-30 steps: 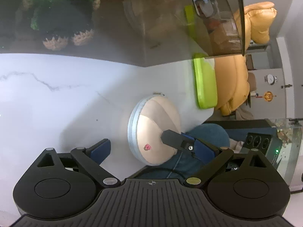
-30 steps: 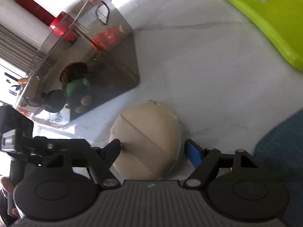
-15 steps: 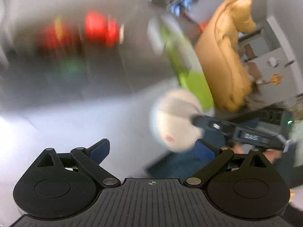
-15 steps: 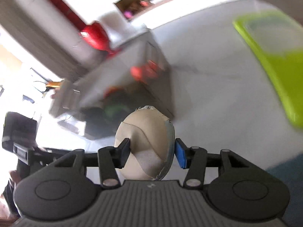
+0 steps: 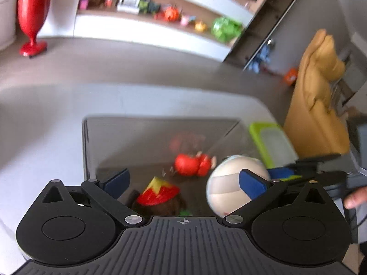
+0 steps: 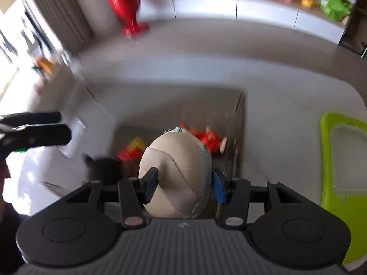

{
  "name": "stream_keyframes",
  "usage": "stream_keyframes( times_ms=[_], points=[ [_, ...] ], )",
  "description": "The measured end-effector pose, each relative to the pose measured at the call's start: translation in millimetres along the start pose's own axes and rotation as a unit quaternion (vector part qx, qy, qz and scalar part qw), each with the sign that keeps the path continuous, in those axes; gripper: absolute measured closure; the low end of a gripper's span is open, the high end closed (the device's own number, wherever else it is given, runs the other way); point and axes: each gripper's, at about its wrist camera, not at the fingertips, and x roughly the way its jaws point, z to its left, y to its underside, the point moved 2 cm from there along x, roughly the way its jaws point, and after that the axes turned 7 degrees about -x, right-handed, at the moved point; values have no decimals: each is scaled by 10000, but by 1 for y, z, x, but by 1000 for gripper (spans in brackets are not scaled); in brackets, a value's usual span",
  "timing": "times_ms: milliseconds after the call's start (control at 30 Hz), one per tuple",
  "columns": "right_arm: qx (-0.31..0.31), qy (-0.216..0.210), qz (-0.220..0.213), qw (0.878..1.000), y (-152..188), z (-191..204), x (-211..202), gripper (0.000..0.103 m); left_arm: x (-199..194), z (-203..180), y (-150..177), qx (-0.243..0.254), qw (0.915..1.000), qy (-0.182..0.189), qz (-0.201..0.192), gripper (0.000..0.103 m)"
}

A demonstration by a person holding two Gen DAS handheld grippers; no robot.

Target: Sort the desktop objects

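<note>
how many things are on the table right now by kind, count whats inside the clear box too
clear box: 1
plush toys inside it: 2, the red one and the brown one with a red and yellow hat
beige round pouch, held in the right gripper: 1
green lid: 1
total: 5

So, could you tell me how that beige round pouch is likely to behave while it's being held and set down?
The pouch looks like soft stitched fabric, so it probably gives a little under the right gripper. Its domed shape suggests it may rock or roll when released into the bin. It seems light and unlikely to break.
</note>
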Motion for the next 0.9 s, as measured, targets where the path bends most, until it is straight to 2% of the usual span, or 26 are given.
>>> stream_keyframes(
  times_ms=[133, 267, 400, 567, 633, 733, 800, 900],
  points=[
    [-256, 258, 741, 9966, -7, 9, 48, 50, 18, -8, -1, 210, 9994, -282, 66, 0],
    [-717, 498, 978, 9914, -4, 24, 61, 45, 21, -6, 3, 292, 9983, -504, 35, 0],
    [-738, 457, 1168, 9894, -1, 27, 60, 43, 6, 3, 10, 354, 9979, -545, -53, 0],
    [-882, 861, 437, 9914, -1, 23, 14, 39, -2, 2, 15, 431, 9976, -545, -61, 0],
    [-735, 798, -49, 9941, -1, 13, -9, 38, -5, 0, 17, 484, 9974, -538, -53, 0],
    [-316, 567, -734, 9952, 3, -10, -37, 32, -9, -4, 19, 629, 9965, -539, -63, 0],
    [46, 504, -925, 9944, 9, -30, -48, 32, -23, -2, 19, 772, 9953, -557, -174, 0],
    [571, 383, -806, 9944, 19, -59, -44, 36, -47, 19, 14, 665, 9970, -344, -199, 0]
  ],
)
